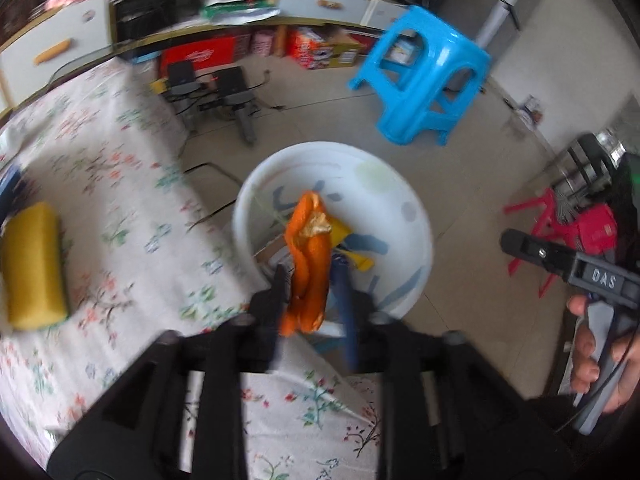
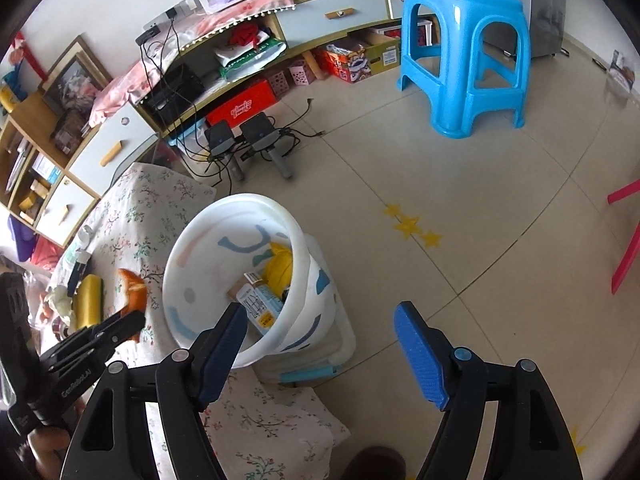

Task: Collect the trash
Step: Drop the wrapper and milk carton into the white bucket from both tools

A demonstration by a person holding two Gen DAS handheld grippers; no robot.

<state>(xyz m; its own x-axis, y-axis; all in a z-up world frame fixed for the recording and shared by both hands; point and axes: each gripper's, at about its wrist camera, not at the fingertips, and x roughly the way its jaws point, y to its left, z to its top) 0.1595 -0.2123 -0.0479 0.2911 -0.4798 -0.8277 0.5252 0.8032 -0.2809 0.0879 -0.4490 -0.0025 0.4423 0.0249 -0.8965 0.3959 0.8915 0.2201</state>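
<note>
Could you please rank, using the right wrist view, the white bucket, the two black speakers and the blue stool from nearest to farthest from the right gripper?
From the right gripper:
1. White bucket, just ahead, left, beside the floral table.
2. Black speakers, on the floor beyond the bucket.
3. Blue stool, farthest, upper right.

Glossy smooth plastic bucket [image 2: 256, 344], glossy plastic stool [image 2: 464, 52], matt floral cloth [image 1: 132, 184], ribbed claw pads [image 2: 420, 352].

Table with floral cloth [image 1: 120, 184]: yellow sponge [image 1: 34, 266] lies on it near its left side. Tiled floor [image 2: 460, 184]: white bucket [image 2: 248, 208] sits in a clear bin [image 2: 344, 340] beside the table; blue stool [image 2: 464, 52], 2 black speakers [image 2: 240, 136], yellow star stickers [image 2: 412, 226].
</note>
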